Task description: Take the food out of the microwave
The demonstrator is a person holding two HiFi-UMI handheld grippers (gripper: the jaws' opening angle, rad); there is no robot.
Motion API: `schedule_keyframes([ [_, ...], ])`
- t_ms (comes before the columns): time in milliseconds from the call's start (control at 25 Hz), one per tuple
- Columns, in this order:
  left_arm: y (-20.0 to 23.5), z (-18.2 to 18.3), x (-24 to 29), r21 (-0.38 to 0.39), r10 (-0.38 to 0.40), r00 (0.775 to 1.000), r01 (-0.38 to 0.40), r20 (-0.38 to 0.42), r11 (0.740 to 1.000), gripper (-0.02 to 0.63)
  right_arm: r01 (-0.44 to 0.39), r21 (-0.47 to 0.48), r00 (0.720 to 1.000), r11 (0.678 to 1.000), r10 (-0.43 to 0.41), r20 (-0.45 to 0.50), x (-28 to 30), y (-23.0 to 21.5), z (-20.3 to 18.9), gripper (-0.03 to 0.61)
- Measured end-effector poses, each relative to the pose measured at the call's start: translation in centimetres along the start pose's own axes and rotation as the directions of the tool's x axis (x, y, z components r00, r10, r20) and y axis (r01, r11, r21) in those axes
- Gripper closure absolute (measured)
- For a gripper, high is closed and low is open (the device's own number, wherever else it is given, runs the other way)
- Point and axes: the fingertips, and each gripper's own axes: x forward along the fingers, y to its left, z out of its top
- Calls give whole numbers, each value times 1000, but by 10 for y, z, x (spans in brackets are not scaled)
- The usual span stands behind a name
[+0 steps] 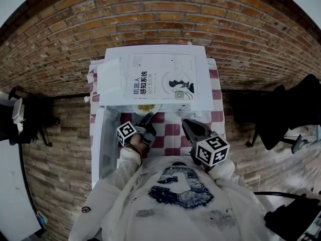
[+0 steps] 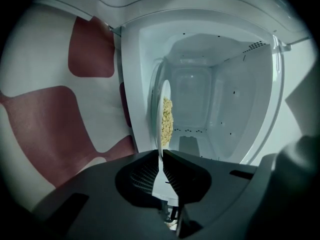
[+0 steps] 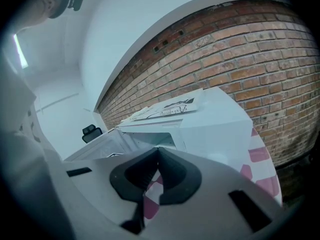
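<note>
A white plate (image 1: 148, 108) of yellow food (image 1: 145, 107) sits at the mouth of the white microwave (image 1: 193, 92), whose door (image 1: 106, 144) hangs open to the left. My left gripper (image 1: 146, 117) is shut on the plate's near rim. In the left gripper view the plate (image 2: 163, 99) shows edge-on, the food (image 2: 167, 121) on it, with the rim pinched between the jaws of the left gripper (image 2: 160, 155) and the bare cavity (image 2: 210, 99) behind. My right gripper (image 1: 186, 123) hangs shut and holding nothing to the right, its jaws (image 3: 158, 152) touching.
A book (image 1: 160, 82) and papers lie on top of the microwave. The table carries a red-and-white chequered cloth (image 1: 173, 132). A brick wall (image 1: 150, 14) stands behind. A black office chair (image 1: 281, 114) is at the right, dark gear (image 1: 30, 117) at the left.
</note>
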Motion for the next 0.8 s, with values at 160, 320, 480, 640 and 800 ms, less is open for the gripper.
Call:
schedule_keyframes([
  [160, -2, -1, 1, 15, 2, 1000, -2, -4, 1000, 580, -1, 1, 1000, 1000, 1, -1, -1, 0, 0, 565],
  [320, -6, 1, 3, 34, -6, 1000, 6, 1, 999, 571, 1, 2, 1000, 1000, -1, -2, -2, -1, 0, 565],
  [480, -3, 3, 6, 45, 5, 1000, -5, -10, 999, 557, 3, 3, 1000, 1000, -3, 1, -3, -2, 0, 565],
  [640, -2, 5, 8, 42, 8, 1000, -7, -8, 999, 557, 6, 4, 1000, 1000, -6, 1, -4, -3, 1, 565],
  [800, -1, 7, 10, 34, 9, 1000, -9, -4, 999, 557, 8, 6, 1000, 1000, -8, 1, -5, -4, 1, 565],
])
